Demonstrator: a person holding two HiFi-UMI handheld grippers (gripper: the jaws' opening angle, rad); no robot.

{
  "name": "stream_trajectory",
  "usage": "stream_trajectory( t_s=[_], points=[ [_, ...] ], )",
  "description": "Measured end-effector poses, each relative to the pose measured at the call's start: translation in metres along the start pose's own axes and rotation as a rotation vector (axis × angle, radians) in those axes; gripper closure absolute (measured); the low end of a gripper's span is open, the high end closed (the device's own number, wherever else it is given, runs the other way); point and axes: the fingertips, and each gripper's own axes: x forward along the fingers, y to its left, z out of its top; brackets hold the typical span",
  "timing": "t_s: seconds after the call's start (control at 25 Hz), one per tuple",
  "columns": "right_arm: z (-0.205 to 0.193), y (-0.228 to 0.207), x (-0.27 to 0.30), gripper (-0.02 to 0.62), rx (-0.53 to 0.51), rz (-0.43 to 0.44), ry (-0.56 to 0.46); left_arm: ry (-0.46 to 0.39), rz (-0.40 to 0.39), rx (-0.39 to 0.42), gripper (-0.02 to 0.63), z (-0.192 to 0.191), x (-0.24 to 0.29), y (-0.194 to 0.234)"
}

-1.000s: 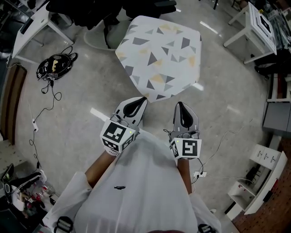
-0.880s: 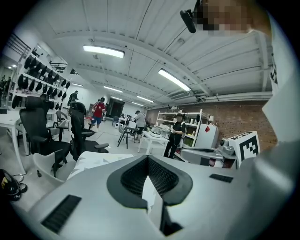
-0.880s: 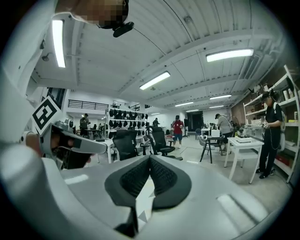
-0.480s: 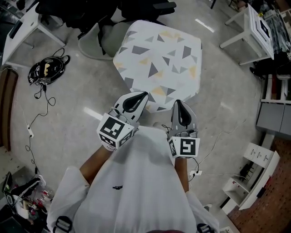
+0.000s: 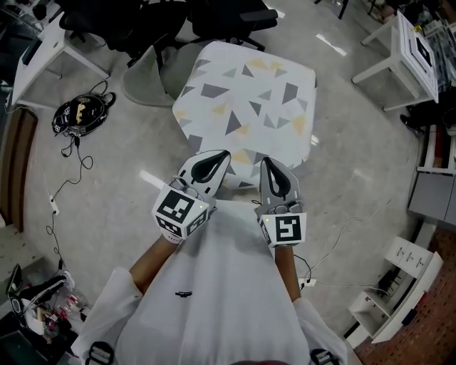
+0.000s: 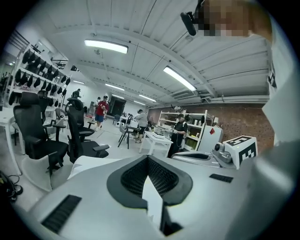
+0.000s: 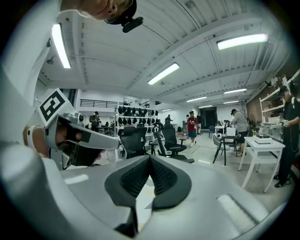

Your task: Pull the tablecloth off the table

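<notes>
1. The polished grey floor [image 5: 114, 192] fills the head view, with white desks [image 5: 410, 50] at its edges.
2. The tablecloth [image 5: 246, 107] (white, strewn with grey and yellow triangles) lies draped over its small table, just ahead of both grippers.
3. Black office chairs [image 5: 235, 18] stand beyond it.
4. The left gripper [image 5: 224, 155] is clenched on nothing, its tip at the cloth's near edge; whether it touches cannot be told.
5. The right gripper [image 5: 266, 162], beside it, is likewise clenched and empty.
6. A black cable coil [image 5: 82, 114] lies at left.

White tablecloth [image 5: 246, 114] bears grey and yellow triangles
</notes>
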Motion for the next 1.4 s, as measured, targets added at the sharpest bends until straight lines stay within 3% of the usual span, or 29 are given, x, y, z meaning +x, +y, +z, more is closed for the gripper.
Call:
stream_trajectory(
  t_s=[0.32,0.52,0.6,0.88,1.2,1.28,1.4],
  points=[
    [-0.003,-0.074,0.028,0.583,0.021,0.055,0.000,0.021,0.036,0.002,0.598,0.014,0.075,0.000],
    [0.097,-0.078,-0.044,0.580,-0.035,0.097,0.029,-0.002,0.056,-0.024,0.598,0.095,0.025,-0.083],
    [0.107,-0.087,-0.039,0.574,-0.048,0.127,0.047,0.002,0.078,-0.044,0.598,0.107,0.027,-0.087],
    [0.084,-0.127,0.055,0.493,-0.063,0.219,0.105,0.042,0.182,-0.114,0.598,0.089,0.077,-0.021],
    [0.052,-0.128,0.147,0.457,-0.122,0.310,0.179,0.095,0.278,-0.142,0.589,0.065,0.112,0.070],
    [0.042,-0.125,0.166,0.456,-0.144,0.320,0.199,0.111,0.290,-0.150,0.506,0.056,0.117,0.095],
    [0.027,-0.123,0.195,0.451,-0.154,0.324,0.226,0.136,0.306,-0.174,0.458,0.041,0.123,0.134]
  ],
)
